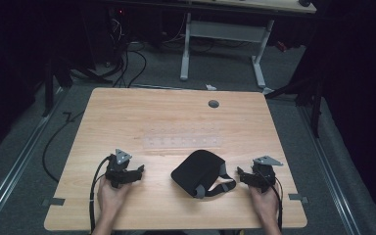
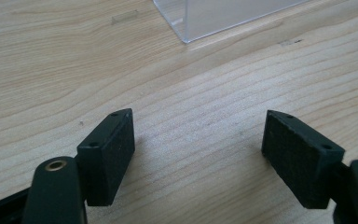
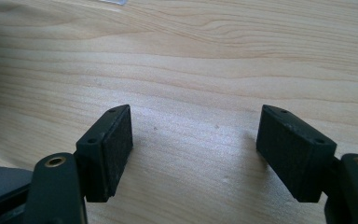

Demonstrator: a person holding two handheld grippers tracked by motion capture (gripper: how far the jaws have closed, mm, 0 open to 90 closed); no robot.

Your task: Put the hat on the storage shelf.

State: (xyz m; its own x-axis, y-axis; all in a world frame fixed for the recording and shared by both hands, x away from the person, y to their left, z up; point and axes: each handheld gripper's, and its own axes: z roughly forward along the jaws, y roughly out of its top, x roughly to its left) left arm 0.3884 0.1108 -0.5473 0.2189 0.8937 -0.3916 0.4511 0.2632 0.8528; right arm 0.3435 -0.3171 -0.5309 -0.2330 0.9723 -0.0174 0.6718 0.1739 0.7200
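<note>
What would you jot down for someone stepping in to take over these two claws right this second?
Left claw: open, empty, resting on the table, left of the black pouch.
Right claw: open, empty, just right of the pouch's grey strap.
Pouch: lies near the front edge, between both claws, untouched by either.
Clear plastic tray: flat on the table just behind the pouch.
Done: nothing visible yet.
Left: probably gripping the pouch; all handling remains.

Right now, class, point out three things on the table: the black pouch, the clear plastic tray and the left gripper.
black pouch (image 1: 196, 169), high view, middle of its dark body.
clear plastic tray (image 1: 181, 142), high view, its flat middle.
left gripper (image 1: 140, 171), high view, between its open fingertips.
</note>
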